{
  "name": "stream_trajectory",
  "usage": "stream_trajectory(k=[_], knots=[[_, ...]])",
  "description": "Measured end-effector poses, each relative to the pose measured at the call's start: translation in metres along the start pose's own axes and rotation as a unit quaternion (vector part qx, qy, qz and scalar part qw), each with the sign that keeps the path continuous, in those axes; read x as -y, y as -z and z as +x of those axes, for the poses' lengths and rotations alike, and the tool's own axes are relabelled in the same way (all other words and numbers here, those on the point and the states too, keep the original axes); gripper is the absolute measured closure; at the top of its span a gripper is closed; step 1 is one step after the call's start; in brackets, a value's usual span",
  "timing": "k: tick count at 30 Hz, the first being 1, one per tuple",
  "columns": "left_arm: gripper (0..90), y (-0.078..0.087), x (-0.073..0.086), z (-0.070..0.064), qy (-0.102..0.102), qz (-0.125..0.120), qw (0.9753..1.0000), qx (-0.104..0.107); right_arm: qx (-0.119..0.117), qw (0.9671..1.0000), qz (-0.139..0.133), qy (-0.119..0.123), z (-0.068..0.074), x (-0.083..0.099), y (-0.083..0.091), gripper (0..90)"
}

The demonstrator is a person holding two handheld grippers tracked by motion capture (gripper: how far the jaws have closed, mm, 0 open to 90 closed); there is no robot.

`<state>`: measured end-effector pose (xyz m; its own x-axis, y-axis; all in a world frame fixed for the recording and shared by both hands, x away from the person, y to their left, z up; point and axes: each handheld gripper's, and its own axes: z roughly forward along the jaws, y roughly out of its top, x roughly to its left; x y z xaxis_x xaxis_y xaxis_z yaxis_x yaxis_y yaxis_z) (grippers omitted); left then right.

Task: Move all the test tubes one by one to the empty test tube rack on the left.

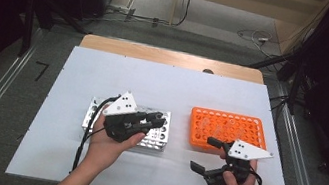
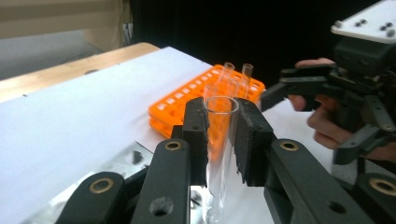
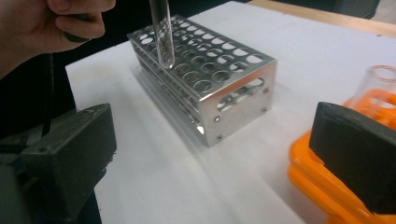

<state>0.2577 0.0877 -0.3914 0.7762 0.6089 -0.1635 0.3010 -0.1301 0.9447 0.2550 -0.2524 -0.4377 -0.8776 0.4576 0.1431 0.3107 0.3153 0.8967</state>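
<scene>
The right hand-held gripper (image 1: 206,155) sat nearest, jaws wide apart and empty, just beside the orange rack (image 1: 226,131). Farther off, the left hand-held gripper (image 2: 223,135) clamped a clear test tube (image 2: 220,154) upright, its tip over the metal rack (image 3: 205,74). Misaligned with a hole, the glass could probably strike the plate, slip or crack.

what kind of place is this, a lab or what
Probably a lab-style test bench: a clear test tube held in the left gripper above a metal tube rack, an orange tube rack beside it, on a white table.
</scene>
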Motion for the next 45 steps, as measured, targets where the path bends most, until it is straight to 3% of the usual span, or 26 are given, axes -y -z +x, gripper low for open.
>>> stream_trajectory(k=[8,16,20,30,45], knots=[[76.5,-0.005,-0.015,0.016,-0.006,-0.01,0.9998,-0.019,0.04,0.9989,-0.012,-0.02,-0.011,0.013,0.029,0.0],[76.5,-0.017,-0.019,0.032,0.008,-0.021,0.9991,-0.037,0.07,0.9967,-0.02,-0.036,-0.019,0.026,0.051,0.0],[76.5,-0.027,-0.017,0.04,0.023,-0.026,0.9987,-0.037,0.076,0.9959,-0.025,-0.043,-0.023,0.027,0.054,0.0],[76.5,-0.058,-0.004,0.049,0.04,-0.008,0.9975,-0.058,0.079,0.9954,-0.026,-0.047,-0.027,0.03,0.055,0.0],[76.3,-0.076,0.006,0.048,0.015,0.029,0.996,-0.083,0.082,0.9949,-0.032,-0.05,-0.029,0.031,0.057,0.0]])
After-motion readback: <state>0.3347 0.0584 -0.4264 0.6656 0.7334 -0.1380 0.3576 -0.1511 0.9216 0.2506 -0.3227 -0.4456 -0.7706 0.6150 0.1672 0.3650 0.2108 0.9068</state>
